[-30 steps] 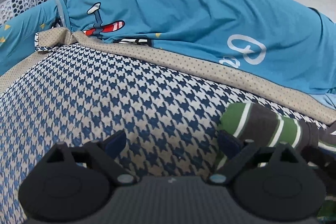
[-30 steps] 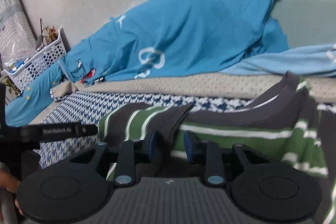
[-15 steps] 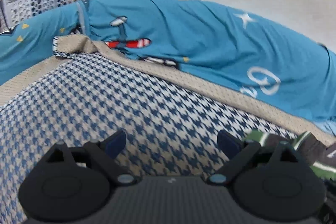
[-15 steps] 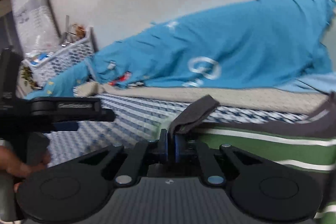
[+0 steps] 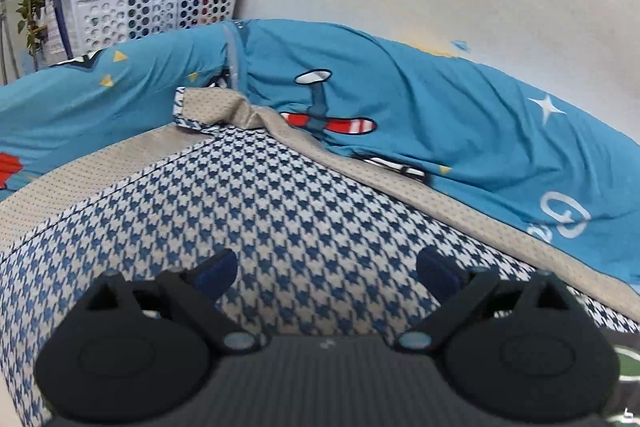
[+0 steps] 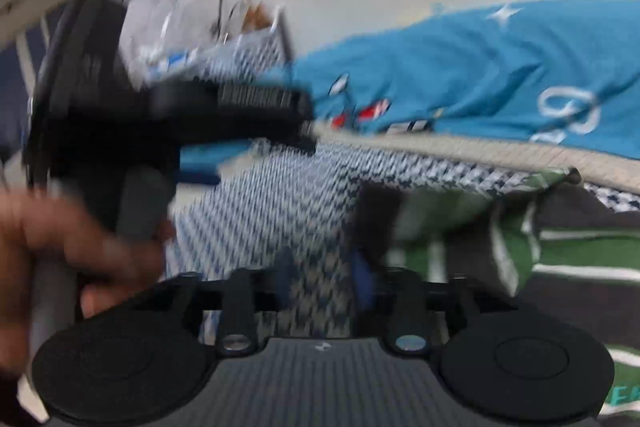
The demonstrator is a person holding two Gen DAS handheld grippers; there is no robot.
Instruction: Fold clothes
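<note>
**Striped garment spread on the bed; both hand-held grippers empty over the blanket**

Left hand-held gripper point(image 5: 326, 269): fingers spread wide, nothing between them. It hangs over the blue-and-white houndstooth blanket point(image 5: 280, 211) that covers the bed. Only a sliver of green and dark cloth shows at the bottom right corner of this view, so the left tool is off to one side of the garment, not over it.

Right hand-held gripper point(image 6: 322, 277): view heavily motion-blurred. The blue pads stand apart with a moderate gap and houndstooth pattern shows through it; no cloth is pinched. The green-and-dark striped garment point(image 6: 568, 251) lies just right of the fingers, spread on the blanket, with one part raised or doubled back near its upper left edge point(image 6: 460, 203). The blur hides whether that is a finished fold or a loose flap.

The person's hand point(image 6: 72, 239) grips the left tool's handle at the left of the right view, so the two tools work side by side.

Background: teal printed bedsheet point(image 5: 460, 115) bunched along the wall, white perforated basket point(image 5: 160, 7) at the bed's far corner.

Judgement: empty jaws beside the garment fit either a release after laying a flap over, or a reach for a new edge. The pictures do not settle which.
</note>
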